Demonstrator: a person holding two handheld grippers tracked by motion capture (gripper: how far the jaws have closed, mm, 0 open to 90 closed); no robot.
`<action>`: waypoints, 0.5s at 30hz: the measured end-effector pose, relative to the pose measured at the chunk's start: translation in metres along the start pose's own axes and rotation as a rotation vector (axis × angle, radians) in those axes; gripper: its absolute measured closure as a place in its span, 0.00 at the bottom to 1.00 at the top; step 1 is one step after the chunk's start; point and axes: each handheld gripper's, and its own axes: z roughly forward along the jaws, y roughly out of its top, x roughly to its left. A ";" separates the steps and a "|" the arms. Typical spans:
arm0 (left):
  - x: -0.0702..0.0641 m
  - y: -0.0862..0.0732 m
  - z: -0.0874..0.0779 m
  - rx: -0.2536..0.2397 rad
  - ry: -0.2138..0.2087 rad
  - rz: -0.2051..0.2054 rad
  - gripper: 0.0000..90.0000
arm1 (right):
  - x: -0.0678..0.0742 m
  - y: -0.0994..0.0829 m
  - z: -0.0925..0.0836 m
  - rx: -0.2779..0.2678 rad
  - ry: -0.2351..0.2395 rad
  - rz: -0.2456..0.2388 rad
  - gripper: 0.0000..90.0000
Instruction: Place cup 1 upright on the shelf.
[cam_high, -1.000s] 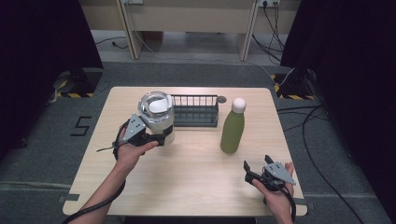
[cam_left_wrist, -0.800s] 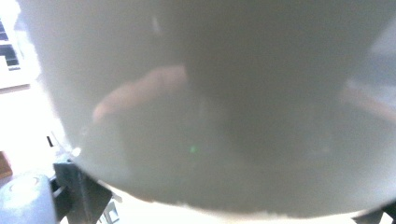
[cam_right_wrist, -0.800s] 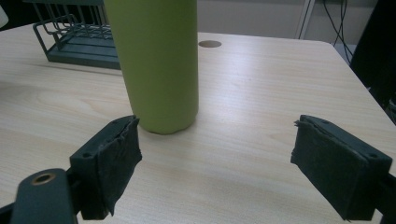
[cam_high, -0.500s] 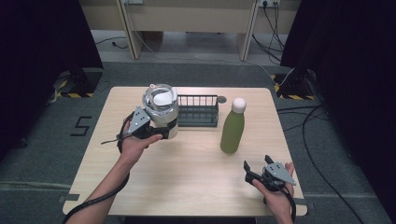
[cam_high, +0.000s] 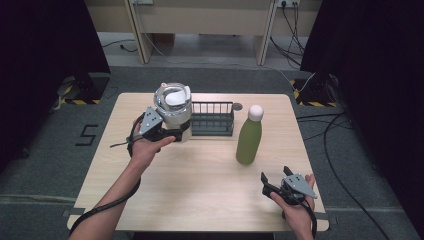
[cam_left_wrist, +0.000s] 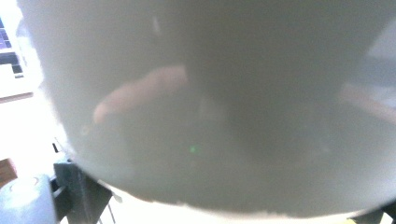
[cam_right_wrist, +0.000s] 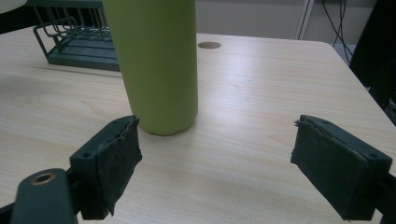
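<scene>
A grey tumbler (cam_high: 172, 105) with a white lid hangs just above the table's far left part, and my left gripper (cam_high: 175, 134) is shut on its lower body. In the left gripper view the tumbler's wall (cam_left_wrist: 210, 93) stands very close and blurred. A green bottle (cam_high: 248, 140) with a white cap stands upright right of centre. My right gripper (cam_high: 275, 177) rests near the front right edge, open, with nothing between its pads (cam_right_wrist: 119, 163). The green bottle (cam_right_wrist: 156, 65) stands a little beyond its left jaw.
A black wire rack (cam_high: 212, 120) sits at the far middle of the table, right beside the held tumbler; the rack (cam_right_wrist: 74, 42) also shows behind the bottle. A round hole (cam_high: 236, 106) lies in the tabletop (cam_high: 200, 190) behind the rack.
My left gripper has lifted the tumbler and carried it up and slightly right, closer to the wire rack. The right gripper has stayed still.
</scene>
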 end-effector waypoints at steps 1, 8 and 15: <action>0.001 0.001 0.002 0.000 0.002 0.002 0.10 | 0.000 0.000 0.000 0.000 0.000 -0.002 0.17; 0.005 0.003 0.009 -0.003 0.009 -0.006 0.10 | -0.002 -0.001 -0.001 0.001 0.001 0.001 0.17; 0.007 0.006 0.015 -0.008 0.010 -0.015 0.10 | -0.001 -0.002 0.000 0.005 0.000 0.001 0.17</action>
